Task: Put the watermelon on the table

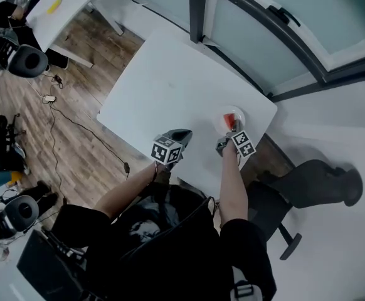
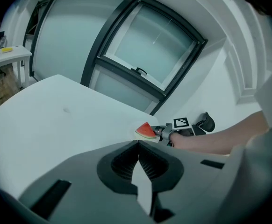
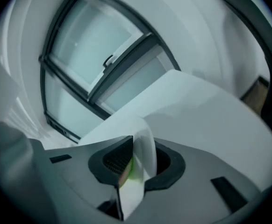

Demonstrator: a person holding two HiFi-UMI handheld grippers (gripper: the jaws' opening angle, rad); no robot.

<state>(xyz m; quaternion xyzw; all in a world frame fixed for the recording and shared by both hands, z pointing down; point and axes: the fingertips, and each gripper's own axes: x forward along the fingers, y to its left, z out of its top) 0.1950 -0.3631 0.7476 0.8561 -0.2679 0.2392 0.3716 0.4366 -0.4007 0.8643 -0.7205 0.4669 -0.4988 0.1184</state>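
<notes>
The white table (image 1: 170, 86) fills the middle of the head view, standing on a wooden floor (image 1: 76, 137) beside a dark-framed glass partition (image 1: 264, 36), and its top is bare apart from what sits near its right corner. The person stands at the near edge with both forearms reaching over it. The left gripper (image 1: 181, 134) hangs low over the near part of the table, well apart from the work; its own view shows the two jaws brought together at the tips with nothing between them, so it plays no part just now. The right gripper (image 1: 229, 130) reaches to the right corner, its jaws set narrow with the rim of a small white plate (image 1: 220, 116) standing between them; the rim fills the gap and lies against the pad on the picture's left, so it reads as a grip. On that plate lies the watermelon (image 1: 231, 118), a red wedge with a pale green rind, seen from the left gripper view just ahead of the right gripper's tips. The plate looks to be at table level, close to the corner, though whether it bears fully on the top I cannot tell. By my reading the carrying is all but done. What is left is to make sure the plate sits flat, well inside the edge, then open the jaws and draw back without dragging the rim.
</notes>
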